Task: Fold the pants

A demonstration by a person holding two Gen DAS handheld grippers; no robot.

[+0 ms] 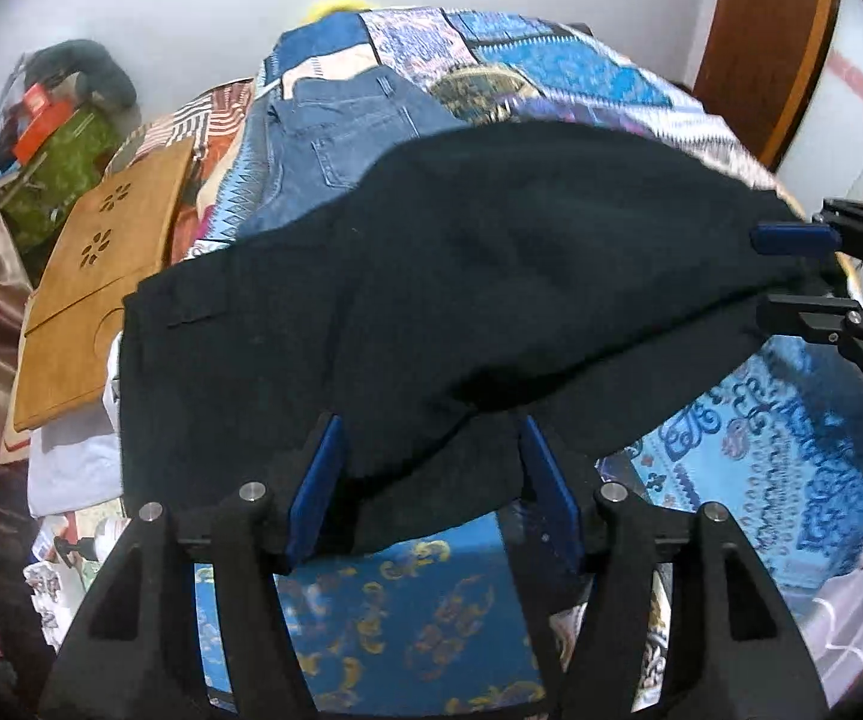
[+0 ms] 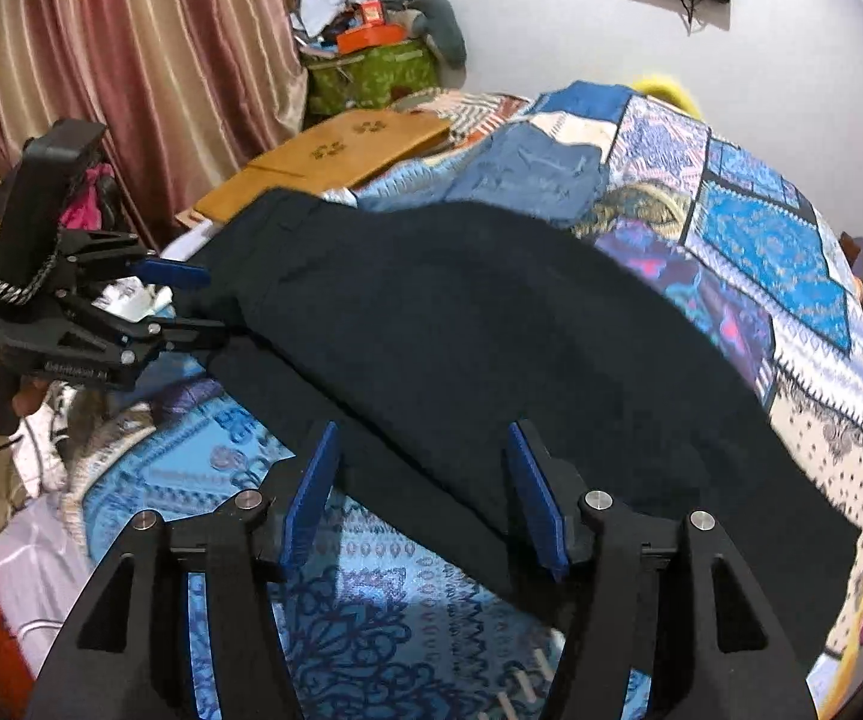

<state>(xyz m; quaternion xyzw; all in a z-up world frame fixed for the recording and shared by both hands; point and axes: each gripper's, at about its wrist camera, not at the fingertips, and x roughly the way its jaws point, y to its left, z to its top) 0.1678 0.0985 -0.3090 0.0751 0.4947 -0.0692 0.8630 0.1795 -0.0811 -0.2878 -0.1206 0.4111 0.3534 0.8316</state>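
The black pants [image 1: 431,276] lie spread across the patterned bedspread; they also show in the right wrist view [image 2: 491,348]. My left gripper [image 1: 431,480] is open, its blue pads either side of the near edge of the black cloth. It shows at the left of the right wrist view [image 2: 203,300], open at the pants' edge. My right gripper [image 2: 425,492] is open, with the pants' edge between its blue pads. It shows at the right of the left wrist view [image 1: 791,276], its fingers above and below the cloth's far end.
Folded blue jeans [image 1: 335,138] lie beyond the black pants on the patchwork bedspread [image 1: 551,66]. A wooden lap tray [image 1: 101,276] lies at the bed's left side. A green bag with clutter [image 2: 371,72] stands by the pink curtain [image 2: 131,60]. A wooden door [image 1: 761,42] is at right.
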